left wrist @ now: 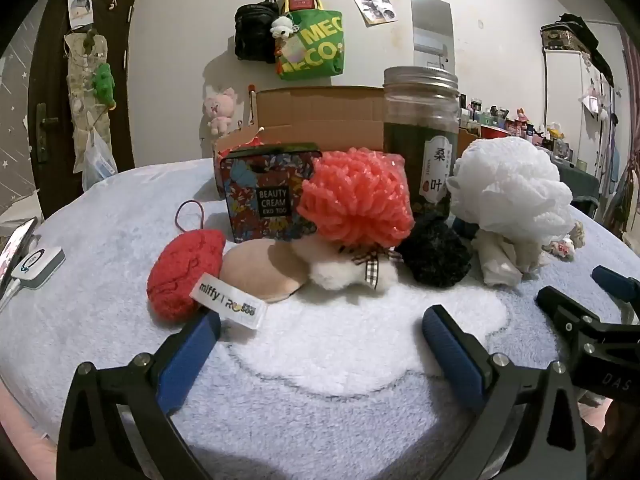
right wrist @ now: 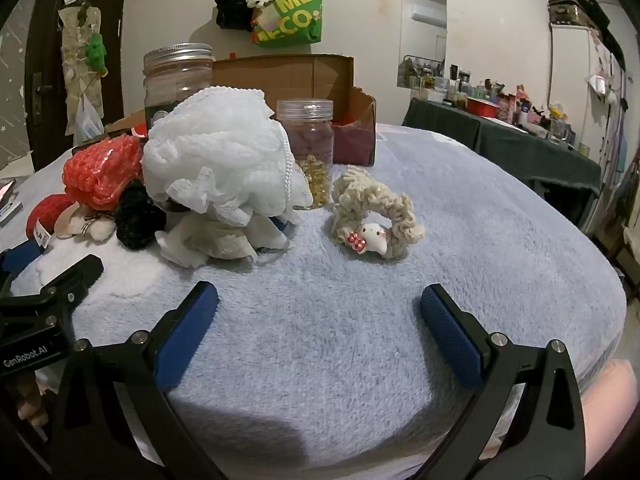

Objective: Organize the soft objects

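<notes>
Tongs: left tongs (left wrist: 320,332) and right tongs (right wrist: 320,308) both spread wide, empty.
Progress: soft items heaped before cardboard box (left wrist: 320,114); none visibly sorted.

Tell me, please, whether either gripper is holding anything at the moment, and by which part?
Nothing is held. The left gripper and the right gripper both stand wide open above the fleece blanket, nothing between their pads.
</notes>
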Demonstrator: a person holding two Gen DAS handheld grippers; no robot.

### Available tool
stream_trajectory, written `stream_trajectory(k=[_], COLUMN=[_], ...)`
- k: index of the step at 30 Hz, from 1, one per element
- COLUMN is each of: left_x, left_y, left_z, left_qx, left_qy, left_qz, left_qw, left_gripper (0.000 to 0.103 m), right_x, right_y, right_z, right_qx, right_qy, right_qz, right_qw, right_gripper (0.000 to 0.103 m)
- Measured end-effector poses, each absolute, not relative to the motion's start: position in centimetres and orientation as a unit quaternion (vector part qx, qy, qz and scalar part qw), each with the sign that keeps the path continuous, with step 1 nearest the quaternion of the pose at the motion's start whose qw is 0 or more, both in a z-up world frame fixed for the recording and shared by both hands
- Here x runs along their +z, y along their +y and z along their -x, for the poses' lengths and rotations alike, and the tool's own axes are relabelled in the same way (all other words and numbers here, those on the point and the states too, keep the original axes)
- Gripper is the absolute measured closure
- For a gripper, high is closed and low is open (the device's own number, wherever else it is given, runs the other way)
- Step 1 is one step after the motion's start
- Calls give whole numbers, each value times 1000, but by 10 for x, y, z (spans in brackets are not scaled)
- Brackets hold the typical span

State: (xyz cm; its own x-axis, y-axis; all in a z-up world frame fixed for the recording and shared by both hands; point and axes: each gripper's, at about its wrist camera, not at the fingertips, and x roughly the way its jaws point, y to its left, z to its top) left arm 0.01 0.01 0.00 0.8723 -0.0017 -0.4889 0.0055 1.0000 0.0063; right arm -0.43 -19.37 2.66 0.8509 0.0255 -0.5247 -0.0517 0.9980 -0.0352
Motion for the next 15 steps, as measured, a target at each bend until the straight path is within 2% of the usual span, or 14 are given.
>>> stream_trajectory(k=[15], left_x=[0], left_y=[0], left_z=[0], left_qx=[-2], left_qy=[251], left_qz=[-2], left_qw=[968], left_gripper=[0], right_x=[26], right_y=[-194], right_z=[4], right_qx=[20], right_qy=[275], right_qz=[25], right_qw=[961], right_gripper=[0])
